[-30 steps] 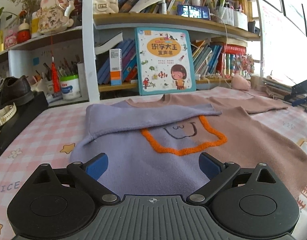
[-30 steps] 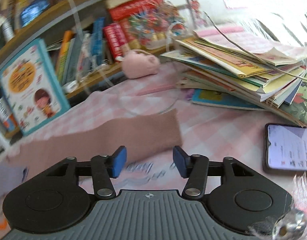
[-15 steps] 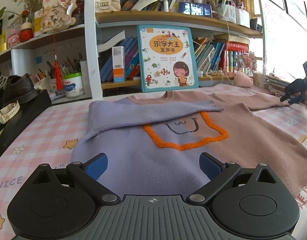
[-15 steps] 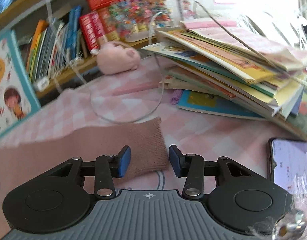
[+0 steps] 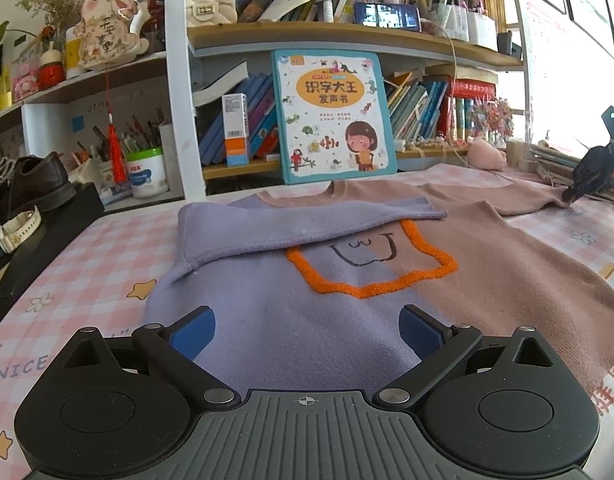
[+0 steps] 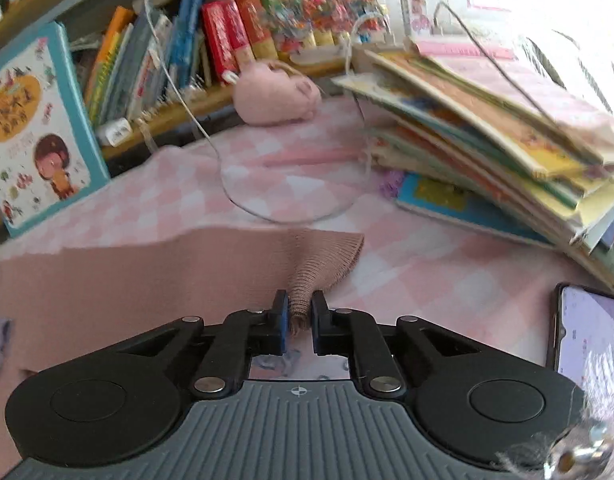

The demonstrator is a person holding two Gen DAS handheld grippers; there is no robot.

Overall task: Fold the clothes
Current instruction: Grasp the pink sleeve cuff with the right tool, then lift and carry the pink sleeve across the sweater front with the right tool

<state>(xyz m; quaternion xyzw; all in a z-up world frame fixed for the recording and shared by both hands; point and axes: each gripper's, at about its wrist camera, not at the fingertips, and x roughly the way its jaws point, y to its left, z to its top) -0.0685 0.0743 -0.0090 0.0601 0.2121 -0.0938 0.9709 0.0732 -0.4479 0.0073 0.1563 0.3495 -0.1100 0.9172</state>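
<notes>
A sweater [image 5: 307, 312], half purple and half dusty pink with an orange outlined pocket, lies flat on the pink checked tablecloth [image 5: 87, 264]. Its purple left sleeve [image 5: 291, 224] is folded across the chest. My left gripper [image 5: 307, 330] hovers open over the purple hem with nothing between its fingers. In the right wrist view my right gripper [image 6: 299, 314] is shut on the ribbed cuff of the pink sleeve [image 6: 319, 264], which bunches between the blue pads. From the left wrist view that right gripper [image 5: 595, 174] shows at the far right, at the end of the pink sleeve [image 5: 519, 200].
A bookshelf [image 5: 347, 36] with a children's book [image 5: 331, 116] leaning on it lines the table's back. A stack of books [image 6: 507, 128], a phone [image 6: 587, 328], a pink plush toy [image 6: 275, 96] and a white cable [image 6: 235, 184] lie right. A black box with a shoe [image 5: 35, 180] stands left.
My right gripper moved onto the pink sleeve's cuff and its jaws shut on it, bunching the ribbing. The left gripper stayed open in place.
</notes>
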